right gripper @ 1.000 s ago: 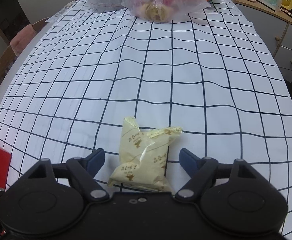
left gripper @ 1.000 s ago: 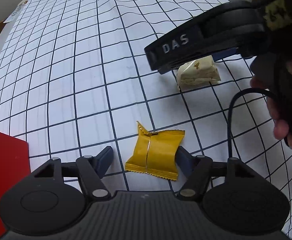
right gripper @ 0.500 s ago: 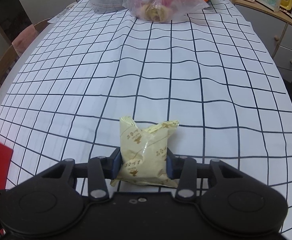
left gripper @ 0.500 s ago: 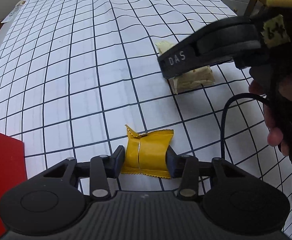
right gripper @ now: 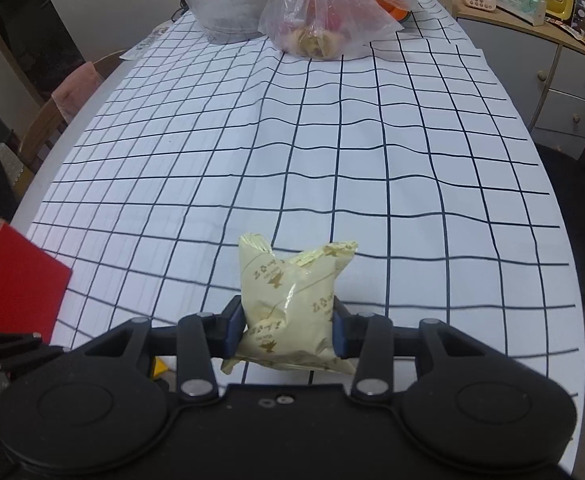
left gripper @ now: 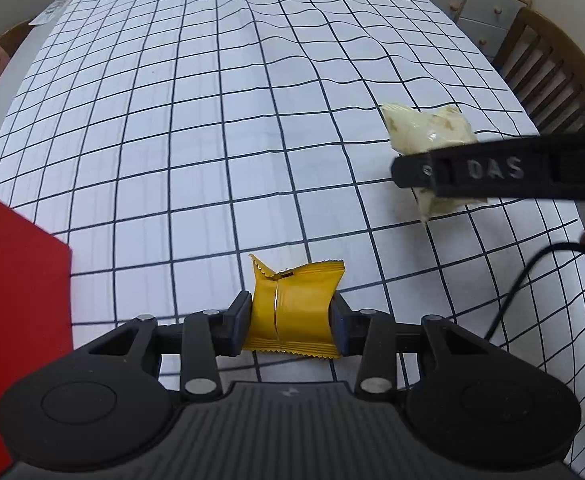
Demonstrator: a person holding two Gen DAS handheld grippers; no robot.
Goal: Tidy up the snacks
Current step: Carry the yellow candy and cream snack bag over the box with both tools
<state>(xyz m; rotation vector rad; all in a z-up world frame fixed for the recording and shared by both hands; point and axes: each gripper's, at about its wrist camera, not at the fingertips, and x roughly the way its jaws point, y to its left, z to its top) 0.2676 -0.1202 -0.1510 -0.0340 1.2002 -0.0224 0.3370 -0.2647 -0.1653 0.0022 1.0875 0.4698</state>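
Two grips now confirmed. The left gripper (left gripper: 290, 326), jaws just closed, clamps the yellow packet (left gripper: 292, 312) at lower centre; the right gripper (right gripper: 288, 332) likewise pinches the cream packet (right gripper: 292, 312). A second ago both lay loose between wide jaws. Both appear lifted off the checked tablecloth (right gripper: 332, 152), though clearance is unclear. Judged next: the red box (left gripper: 12, 288), left edge.

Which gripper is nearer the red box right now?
Left. The left gripper, shut on the yellow packet, sits just beside the red box; the right gripper holds the cream packet farther off.
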